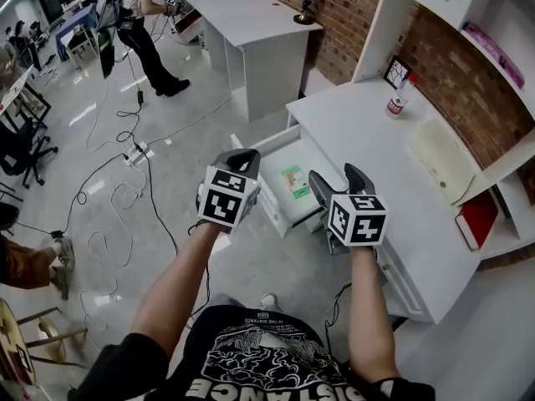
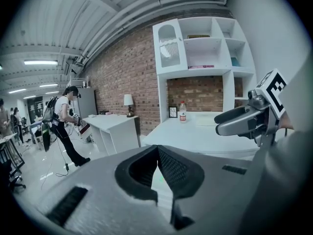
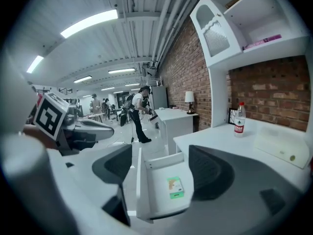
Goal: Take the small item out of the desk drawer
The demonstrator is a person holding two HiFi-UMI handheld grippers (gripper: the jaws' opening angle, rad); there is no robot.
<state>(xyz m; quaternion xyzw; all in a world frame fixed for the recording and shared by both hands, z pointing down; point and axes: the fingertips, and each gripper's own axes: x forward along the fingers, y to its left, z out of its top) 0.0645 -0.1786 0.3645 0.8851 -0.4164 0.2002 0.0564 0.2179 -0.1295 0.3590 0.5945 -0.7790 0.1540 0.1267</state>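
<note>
The white desk's drawer [image 1: 266, 199] stands pulled out, and a small green and white packet [image 1: 294, 180] lies flat on its floor. My left gripper [image 1: 243, 158] hovers over the drawer's left edge; in the left gripper view its jaws [image 2: 157, 150] meet at the tips with nothing held. My right gripper [image 1: 338, 176] hangs over the drawer's right side, next to the desk front. In the right gripper view it [image 3: 160, 155] is open wide, and the drawer [image 3: 138, 180] and packet [image 3: 174, 186] show between the jaws, apart from the pads.
On the desk top [image 1: 359, 132] stand a water bottle [image 1: 399, 97], a small picture frame [image 1: 394, 71] and a cream tray [image 1: 439, 159]. A red book [image 1: 478, 218] sits on a low shelf. Cables and a power strip [image 1: 134, 153] lie on the floor at left. A person [image 1: 142, 23] stands far back.
</note>
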